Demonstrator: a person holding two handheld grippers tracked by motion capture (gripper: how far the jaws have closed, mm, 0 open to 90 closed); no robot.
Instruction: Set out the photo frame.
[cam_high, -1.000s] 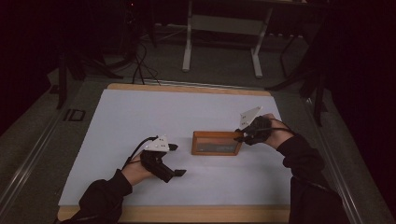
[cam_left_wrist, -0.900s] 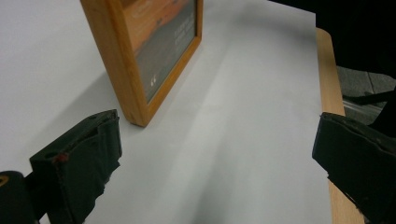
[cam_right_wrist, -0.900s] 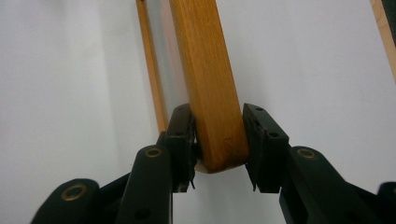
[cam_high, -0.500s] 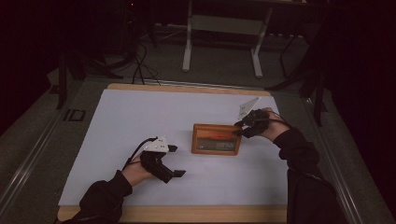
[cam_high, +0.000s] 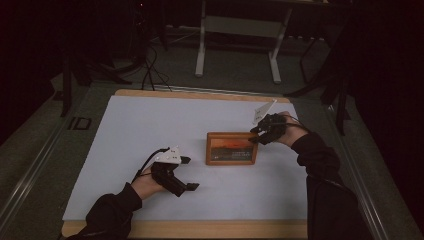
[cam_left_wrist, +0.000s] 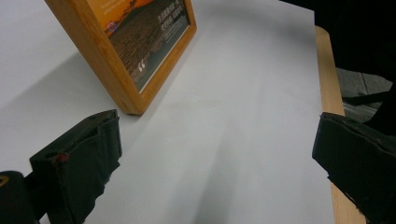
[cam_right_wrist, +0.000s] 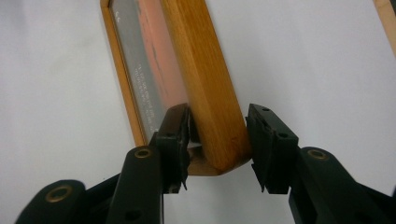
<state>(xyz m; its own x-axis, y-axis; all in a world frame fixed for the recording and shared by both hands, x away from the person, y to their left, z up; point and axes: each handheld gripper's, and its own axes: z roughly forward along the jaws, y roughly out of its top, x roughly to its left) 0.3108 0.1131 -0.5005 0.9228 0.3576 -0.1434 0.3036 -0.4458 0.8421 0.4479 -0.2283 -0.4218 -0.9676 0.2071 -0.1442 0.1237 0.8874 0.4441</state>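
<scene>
Release step — the right gripper (cam_right_wrist: 217, 140) straddles the upper right corner of the picture frame (cam_high: 232, 148), its jaws just opening and no longer pinching. The frame stands mid-table (cam_high: 150, 120); the left gripper (cam_high: 186, 172) waits spread wide. Next: back away without tipping it.

The frame (cam_high: 231, 148) now stands more upright on the table (cam_high: 150, 125) and faces the person, its orange picture plain in the high view. The right gripper (cam_right_wrist: 217, 140) sits slightly farther from the person, at the frame's upper right corner. Its jaws have just been opening and straddle that corner with a small gap at the outer jaw.
</scene>
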